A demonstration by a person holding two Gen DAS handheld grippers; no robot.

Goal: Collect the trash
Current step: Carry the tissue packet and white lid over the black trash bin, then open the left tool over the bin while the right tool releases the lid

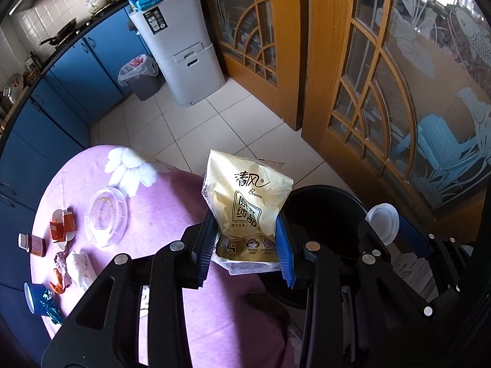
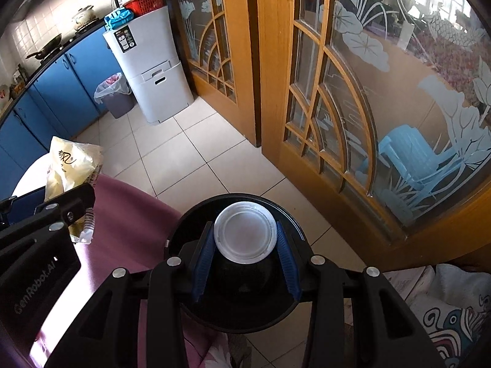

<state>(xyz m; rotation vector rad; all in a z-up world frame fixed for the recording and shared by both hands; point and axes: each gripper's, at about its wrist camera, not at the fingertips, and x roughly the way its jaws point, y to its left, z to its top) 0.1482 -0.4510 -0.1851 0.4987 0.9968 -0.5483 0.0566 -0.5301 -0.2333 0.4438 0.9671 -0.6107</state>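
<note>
While the yellow tissue packet (image 1: 245,202) stands upright between the blue pads of the left gripper (image 1: 247,250), which are closed partway and pinch its lower half, its bottom edge is hidden behind the jaw frame. It hangs at the edge of the purple-clothed table (image 1: 172,202), just beside the black bin (image 1: 325,211). The right gripper (image 2: 244,242), also partly closed, clamps a white plastic lid (image 2: 244,234) by its rim directly over the bin's dark opening; what lies inside the bin cannot be made out. Only the left wrist view shows the remaining litter on the table: a clear round lid (image 1: 106,216), an orange carton (image 1: 62,225), a small bottle (image 1: 32,244), crumpled wrappers (image 1: 73,268) and a blue cup (image 1: 38,299). The right wrist view shows the packet only partly, cut off by the other gripper's body. Far back, a grey lined bin (image 1: 139,76) stands beside a white cabinet (image 1: 181,49); its contents are too small to identify.
</note>
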